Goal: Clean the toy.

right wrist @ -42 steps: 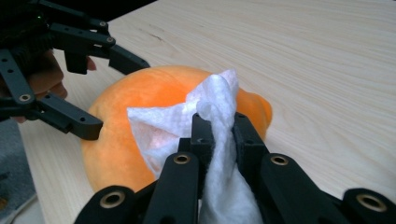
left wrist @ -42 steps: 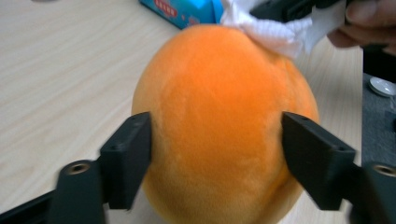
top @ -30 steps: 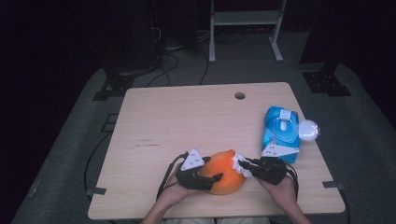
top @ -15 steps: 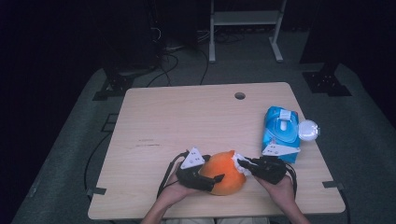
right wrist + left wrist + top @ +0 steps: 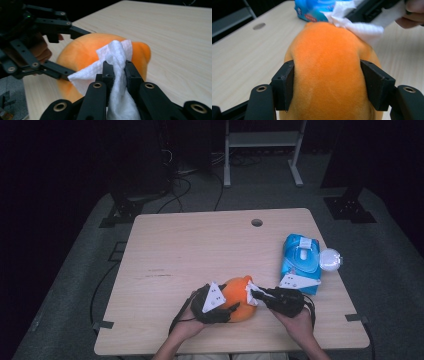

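An orange plush toy (image 5: 239,296) lies near the table's front edge. My left gripper (image 5: 226,306) is shut on it from the left; in the left gripper view both black jaws press into the orange plush toy (image 5: 327,70) on either side. My right gripper (image 5: 254,293) comes in from the right, shut on a white wipe (image 5: 251,292). In the right gripper view the white wipe (image 5: 116,63) is pinched between the jaws and rests against the orange plush toy (image 5: 87,50). The wipe (image 5: 359,26) touches the toy's far top.
A blue pack of wet wipes (image 5: 300,260) lies at the table's right side, with a white round lid (image 5: 330,259) beside it at the edge. The wooden table (image 5: 200,245) has a cable hole (image 5: 257,222) at the back. Cables and stands lie on the floor beyond.
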`<state>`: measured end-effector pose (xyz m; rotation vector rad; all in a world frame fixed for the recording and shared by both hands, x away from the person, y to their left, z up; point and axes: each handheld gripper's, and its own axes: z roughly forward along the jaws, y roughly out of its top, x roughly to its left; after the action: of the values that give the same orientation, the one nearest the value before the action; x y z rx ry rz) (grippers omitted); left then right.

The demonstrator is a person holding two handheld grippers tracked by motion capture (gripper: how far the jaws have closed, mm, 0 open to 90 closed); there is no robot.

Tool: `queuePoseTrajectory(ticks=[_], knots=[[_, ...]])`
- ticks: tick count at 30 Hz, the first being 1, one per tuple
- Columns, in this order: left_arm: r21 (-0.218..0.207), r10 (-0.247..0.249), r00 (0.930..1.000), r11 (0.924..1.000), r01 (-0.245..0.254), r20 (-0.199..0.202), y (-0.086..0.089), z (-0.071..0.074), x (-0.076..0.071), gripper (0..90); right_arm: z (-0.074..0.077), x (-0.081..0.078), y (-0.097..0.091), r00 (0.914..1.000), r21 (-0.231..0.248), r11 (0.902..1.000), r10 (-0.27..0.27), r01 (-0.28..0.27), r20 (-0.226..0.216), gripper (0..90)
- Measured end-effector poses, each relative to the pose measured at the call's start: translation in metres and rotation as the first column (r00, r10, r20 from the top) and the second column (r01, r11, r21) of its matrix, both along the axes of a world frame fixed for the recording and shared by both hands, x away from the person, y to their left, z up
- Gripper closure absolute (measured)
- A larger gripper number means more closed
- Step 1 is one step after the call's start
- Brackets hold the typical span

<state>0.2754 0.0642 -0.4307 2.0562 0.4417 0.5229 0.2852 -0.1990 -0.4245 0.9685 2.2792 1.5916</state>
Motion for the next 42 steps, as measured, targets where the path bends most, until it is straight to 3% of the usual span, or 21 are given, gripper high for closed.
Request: queuePoseTrajectory(ticks=[4,7,12,14,17,19,21,24,26,29,31,32,35,40,42], knots=[[-0.015,-0.002,0.9998,0.9999,0.002,-0.02,0.004,-0.003,0.0,33.6,-0.011,0.009,-0.008,0.9963,-0.019,0.9979,-0.064,0.063,-0.058,80.6],[-0.021,-0.007,0.9996,0.9998,0.006,-0.029,0.005,-0.004,0.0,33.0,-0.015,0.012,-0.011,0.9933,-0.008,0.9972,-0.075,0.075,-0.087,80.6],[-0.021,-0.022,0.9996,0.9995,0.022,-0.019,0.004,-0.005,-0.002,31.5,0.003,0.002,0.001,0.9998,0.048,0.9987,-0.013,0.014,-0.017,80.6],[-0.025,-0.022,0.9996,0.9994,0.021,-0.017,0.002,-0.005,-0.003,31.2,0.003,0.003,0.003,0.9998,0.026,0.9995,-0.019,0.02,-0.007,80.6],[-0.028,-0.023,0.9995,0.9993,0.023,-0.019,0.001,-0.005,-0.004,31.1,-0.009,0.013,-0.007,0.9951,0.04,0.9969,-0.064,0.068,-0.075,80.6],[-0.029,-0.023,0.9996,0.9993,0.023,-0.017,-0.001,-0.005,-0.004,30.8,-0.01,0.015,-0.01,0.9925,0.035,0.9956,-0.083,0.087,-0.09,80.6],[-0.027,-0.026,0.9995,0.9993,0.026,-0.017,0.0,-0.005,-0.004,30.5,-0.003,0.009,-0.006,0.9954,0.026,0.9965,-0.077,0.079,-0.056,80.6],[-0.027,-0.031,0.9995,0.9992,0.03,-0.01,-0.002,-0.005,-0.006,30.5,0.009,0.001,0.005,0.9998,0.05,0.9986,-0.018,0.018,-0.003,80.6],[-0.023,-0.032,0.9994,0.9992,0.032,-0.012,-0.003,-0.005,-0.006,29.0,0.01,-0.001,0.011,0.9998,0.001,0.9999,-0.014,0.014,0.012,80.7],[-0.087,-0.045,0.9974,0.9954,0.04,-0.056,0.004,0.001,-0.001,19.7,0.002,0.0,0.009,1.0,-0.004,1.0,-0.005,0.005,-0.008,80.8],[-0.151,-0.048,0.993,0.988,0.031,-0.108,0.01,0.003,0.003,16.3,0.004,-0.003,0.009,0.9999,-0.018,0.9998,0.011,-0.011,0.007,80.8],[-0.17,-0.046,0.9873,0.9853,0.019,-0.152,0.014,0.003,0.007,15.4,0.004,-0.005,0.009,0.9997,-0.018,0.9996,0.023,-0.022,0.013,80.8],[-0.169,-0.033,0.9794,0.9856,-0.001,-0.199,0.016,-0.005,0.011,18.5,0.005,-0.006,0.011,0.999,-0.032,0.9989,0.036,-0.035,0.027,80.7],[-0.115,-0.039,0.9895,0.9931,0.023,-0.139,0.004,-0.002,0.002,23.8,0.0,0.002,-0.006,0.9978,-0.043,0.9971,-0.063,0.062,-0.021,80.6],[-0.089,-0.044,0.9921,0.9954,0.033,-0.117,0.0,-0.002,-0.001,23.9,0.004,-0.003,-0.004,0.9985,-0.036,0.9979,-0.054,0.054,-0.002,80.6]])
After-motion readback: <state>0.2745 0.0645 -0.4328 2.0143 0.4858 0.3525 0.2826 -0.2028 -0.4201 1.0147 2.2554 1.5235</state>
